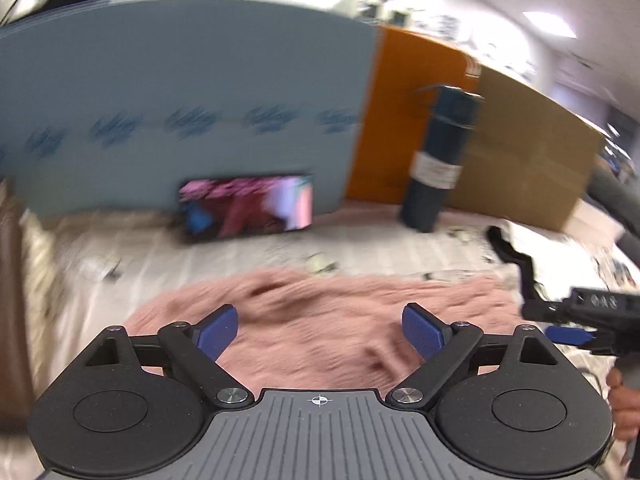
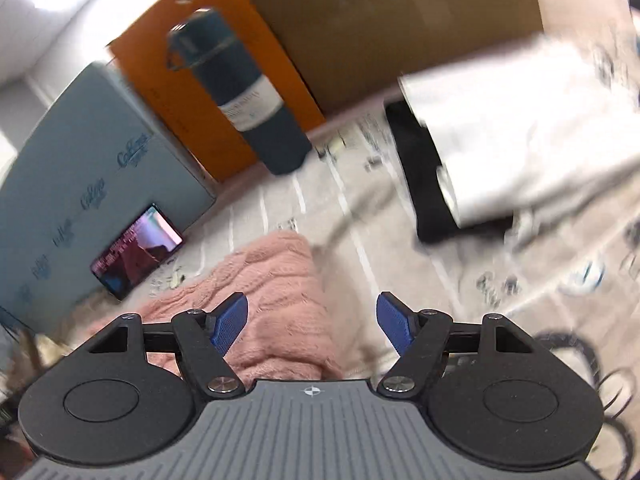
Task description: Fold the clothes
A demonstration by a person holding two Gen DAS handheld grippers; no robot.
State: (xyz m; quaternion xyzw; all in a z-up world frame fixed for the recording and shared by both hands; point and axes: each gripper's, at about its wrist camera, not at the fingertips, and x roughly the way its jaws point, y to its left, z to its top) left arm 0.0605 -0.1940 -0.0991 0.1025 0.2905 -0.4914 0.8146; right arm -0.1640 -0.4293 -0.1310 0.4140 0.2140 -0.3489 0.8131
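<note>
A fuzzy pink sweater (image 1: 320, 320) lies rumpled on the patterned cloth of the tabletop (image 2: 500, 280), under both tools. The left gripper (image 1: 320, 334) hangs above its middle, jaws wide apart and empty; the right gripper (image 2: 312, 320) sits over its right edge, likewise spread and empty, probably placed to take that edge. Folded white and black clothes (image 2: 500, 140) lie aside, likely finished

A repeated dark-blue script logo runs across the light-blue box (image 2: 92, 184), too blurred to read; print on the dark bottle's white label (image 2: 252, 106) is likewise illegible.
</note>
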